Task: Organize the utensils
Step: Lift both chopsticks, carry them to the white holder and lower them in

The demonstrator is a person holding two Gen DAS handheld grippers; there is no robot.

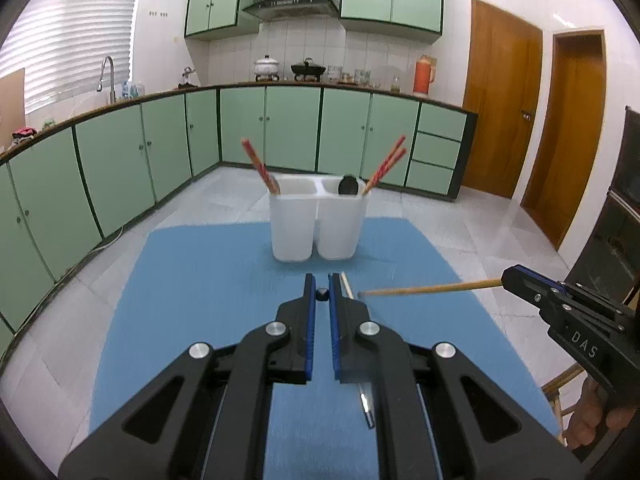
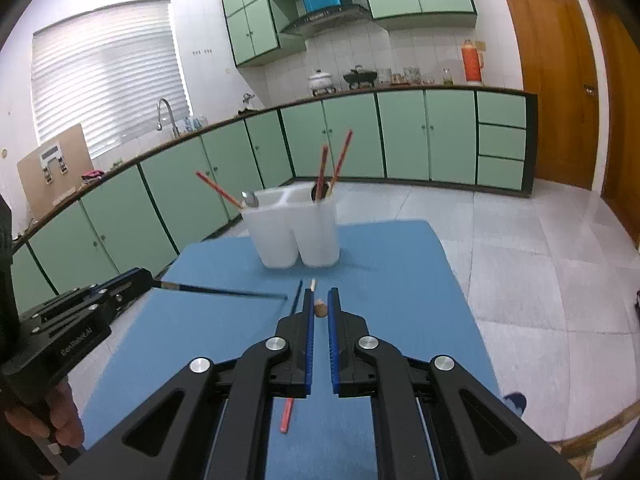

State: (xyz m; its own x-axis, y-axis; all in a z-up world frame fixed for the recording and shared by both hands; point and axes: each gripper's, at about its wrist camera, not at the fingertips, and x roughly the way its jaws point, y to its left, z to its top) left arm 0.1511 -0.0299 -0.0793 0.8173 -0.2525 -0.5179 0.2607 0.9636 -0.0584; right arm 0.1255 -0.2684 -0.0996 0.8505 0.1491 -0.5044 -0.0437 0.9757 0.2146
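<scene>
Three red chopsticks (image 1: 387,165) in holder (image 1: 318,222)

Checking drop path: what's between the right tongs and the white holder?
Right wrist view: blue mat, with a pale chopstick tip and a blue chopstick just ahead of the right tongs, short of the white holder.

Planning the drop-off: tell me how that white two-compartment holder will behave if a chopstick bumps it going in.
The white holder looks like thin translucent plastic, so probably light. It stands tall on a narrow base, and the red chopsticks lean out past its rim, so a sideways knock might tip or slide it on the blue mat. Lowering straight down seems safer.
</scene>
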